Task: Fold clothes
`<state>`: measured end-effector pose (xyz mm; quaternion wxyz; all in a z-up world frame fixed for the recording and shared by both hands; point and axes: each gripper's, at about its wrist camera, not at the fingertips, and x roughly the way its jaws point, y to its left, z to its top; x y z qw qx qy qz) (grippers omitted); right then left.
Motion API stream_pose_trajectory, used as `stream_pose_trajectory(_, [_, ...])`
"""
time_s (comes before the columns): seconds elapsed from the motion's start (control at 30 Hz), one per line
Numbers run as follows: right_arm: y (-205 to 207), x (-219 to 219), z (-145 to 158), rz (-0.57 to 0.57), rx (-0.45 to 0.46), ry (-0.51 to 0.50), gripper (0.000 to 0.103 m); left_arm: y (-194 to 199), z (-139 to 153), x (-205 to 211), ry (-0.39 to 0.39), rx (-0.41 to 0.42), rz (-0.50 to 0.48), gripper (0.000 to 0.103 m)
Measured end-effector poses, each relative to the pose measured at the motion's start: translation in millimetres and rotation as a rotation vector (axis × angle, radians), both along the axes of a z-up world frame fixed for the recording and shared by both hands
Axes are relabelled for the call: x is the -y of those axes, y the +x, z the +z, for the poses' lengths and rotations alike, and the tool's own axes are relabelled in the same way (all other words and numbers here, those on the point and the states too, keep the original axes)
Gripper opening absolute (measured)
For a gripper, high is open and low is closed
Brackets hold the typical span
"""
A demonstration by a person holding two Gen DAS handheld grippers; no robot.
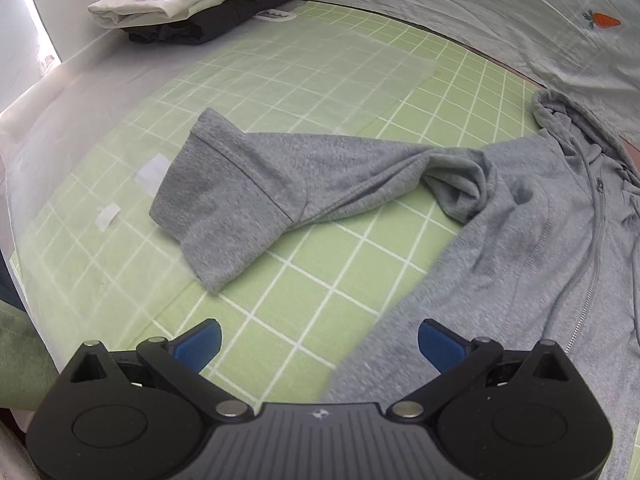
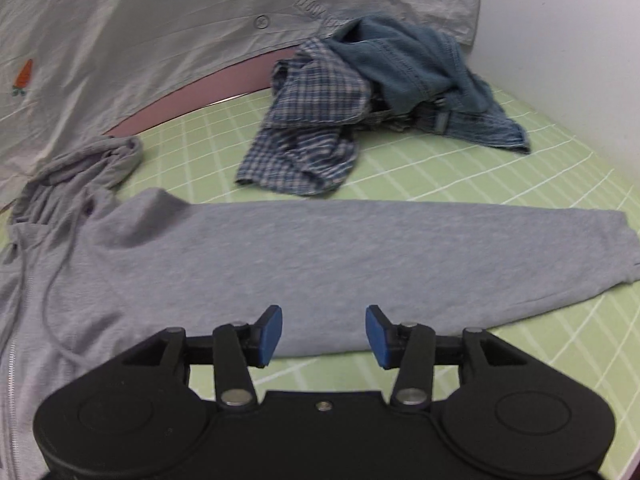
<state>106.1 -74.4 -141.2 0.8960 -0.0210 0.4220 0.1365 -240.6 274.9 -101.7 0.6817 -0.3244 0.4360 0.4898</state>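
Note:
A grey zip hoodie [image 1: 520, 232] lies face up on the green checked sheet [image 1: 320, 80]. In the left wrist view its sleeve [image 1: 256, 184] runs out to the left, twisted near the shoulder, with the cuff end nearest me. My left gripper [image 1: 320, 344] hovers open over the hoodie's lower edge with nothing between its fingers. In the right wrist view the other sleeve [image 2: 360, 248] stretches flat to the right, and the hood [image 2: 92, 160] is bunched at the far left. Just above that sleeve's near edge my right gripper [image 2: 324, 336] stands open and holds nothing.
A stack of folded clothes [image 1: 192, 0] sits at the far left corner. A checked shirt [image 2: 308, 120] and blue denim garment [image 2: 420, 68] lie crumpled behind the right sleeve. A grey quilt [image 2: 140, 40] with a carrot print runs along the back. A white wall [image 2: 580, 40] borders the right.

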Motion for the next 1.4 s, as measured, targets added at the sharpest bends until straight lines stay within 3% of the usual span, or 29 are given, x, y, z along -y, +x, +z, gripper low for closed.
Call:
stream_pose_trajectory(0.1, [-14.8, -35.3, -8.3, 0.008, -0.065, 0.095, 0.046, -10.3, -3.3, -23.1, -0.001, 0.001, 0.002, 0.103])
stream_pose_trajectory(0.17, [-19.9, -54.0, -13.9, 0.009, -0.088, 0.095, 0.040, -17.2, -4.3, -35.2, 0.000, 0.001, -0.001, 0.103])
stream_pose_trajectory(0.33, [-31.3, -73.8, -18.0, -0.025, -0.085, 0.016, 0.035, -34.1, -6.3, -59.1, -0.005, -0.001, -0.002, 0.103])
stream_pose_trajectory(0.4, [-31.7, -75.1, -18.3, -0.011, -0.088, -0.004, 0.028, -38.1, -7.8, -64.4, -0.009, 0.000, 0.003, 0.103])
stream_pose_trajectory(0.53, [-33.6, -75.1, -18.1, 0.011, -0.092, -0.035, 0.004, -43.8, -13.0, -72.4, -0.025, 0.009, 0.013, 0.103])
stream_pose_trajectory(0.63, [-40.5, -68.6, -14.0, 0.002, -0.080, -0.030, 0.004, -45.3, -15.3, -73.8, -0.031, 0.009, 0.012, 0.103])
stream_pose_trajectory(1.03, [-102.4, -64.1, 75.2, 0.134, 0.213, 0.023, 0.003, -53.7, -27.2, -72.7, -0.055, -0.018, 0.011, 0.103])
stream_pose_trajectory(1.13, [-111.9, -74.3, 90.2, 0.171, 0.244, 0.045, 0.003, -54.9, -27.8, -73.9, -0.055, -0.019, 0.003, 0.103])
stream_pose_trajectory(1.23, [-115.4, -84.1, 88.2, 0.197, 0.213, 0.083, 0.004, -56.1, -27.0, -75.8, -0.052, -0.015, -0.002, 0.103])
stream_pose_trajectory(1.3, [-116.8, -95.5, 69.9, 0.219, 0.157, 0.038, 0.004, -57.3, -25.6, -77.4, -0.047, -0.007, -0.002, 0.103])
stream_pose_trajectory(1.33, [-115.6, -100.8, 55.9, 0.216, 0.097, -0.007, 0.011, -57.9, -24.8, -78.2, -0.044, -0.004, -0.001, 0.103])
stream_pose_trajectory(1.37, [-114.2, -106.1, 41.8, 0.213, 0.034, -0.054, 0.026, -58.5, -24.1, -79.1, -0.042, 0.000, -0.001, 0.103])
stream_pose_trajectory(1.4, [-116.4, -108.4, 31.5, 0.203, 0.010, -0.093, 0.031, -59.5, -23.2, -80.6, -0.038, 0.003, 0.000, 0.103])
